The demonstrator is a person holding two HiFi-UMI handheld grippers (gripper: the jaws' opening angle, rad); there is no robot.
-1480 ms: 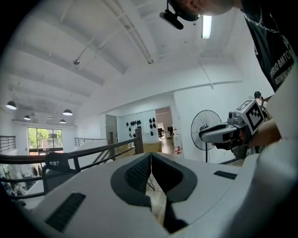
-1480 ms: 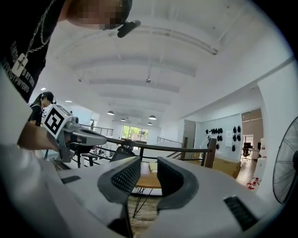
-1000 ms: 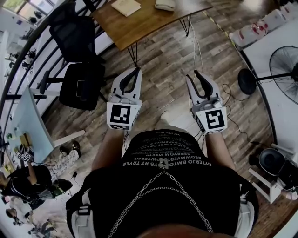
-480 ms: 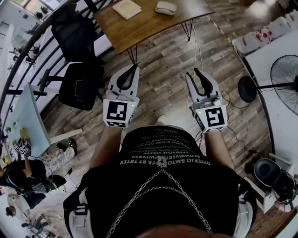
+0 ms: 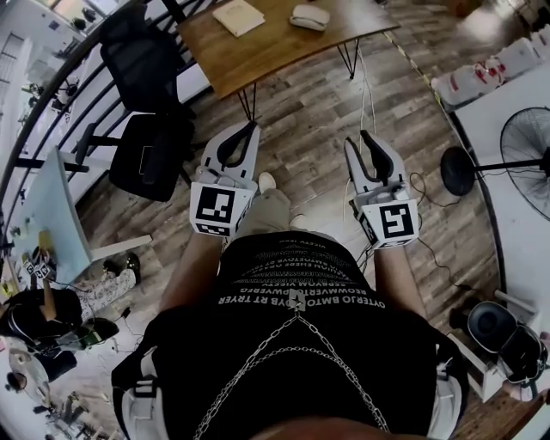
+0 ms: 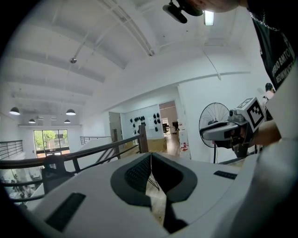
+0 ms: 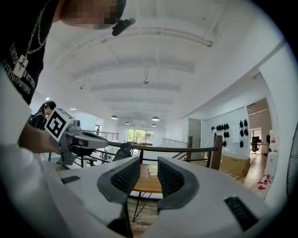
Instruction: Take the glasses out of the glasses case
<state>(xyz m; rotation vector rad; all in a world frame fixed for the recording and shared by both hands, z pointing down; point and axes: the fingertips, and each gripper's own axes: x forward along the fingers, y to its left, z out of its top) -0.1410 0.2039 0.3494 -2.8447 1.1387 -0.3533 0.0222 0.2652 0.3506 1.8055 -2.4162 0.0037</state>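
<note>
A pale oblong glasses case [image 5: 308, 15] lies closed on the wooden table [image 5: 275, 47] at the top of the head view, far ahead of both grippers. No glasses are visible. My left gripper [image 5: 251, 129] is held in the air at waist height, pointing towards the table, its jaws touching at the tips with nothing between them. My right gripper [image 5: 364, 136] hangs level with it on the right. In the right gripper view its jaws [image 7: 148, 174] stand a narrow gap apart and empty, with the wooden table [image 7: 148, 185] showing through the gap.
A tan notebook [image 5: 238, 15] lies on the table left of the case. A black office chair [image 5: 150, 142] stands at the left by a railing. A standing fan [image 5: 526, 137] and floor cables [image 5: 365, 86] are at the right. A white desk [image 5: 51, 228] is at lower left.
The person has stepped forward over the wooden floor: the table sits a little lower in view and a shoe now shows between the grippers. Neither gripper's jaws have changed.
</note>
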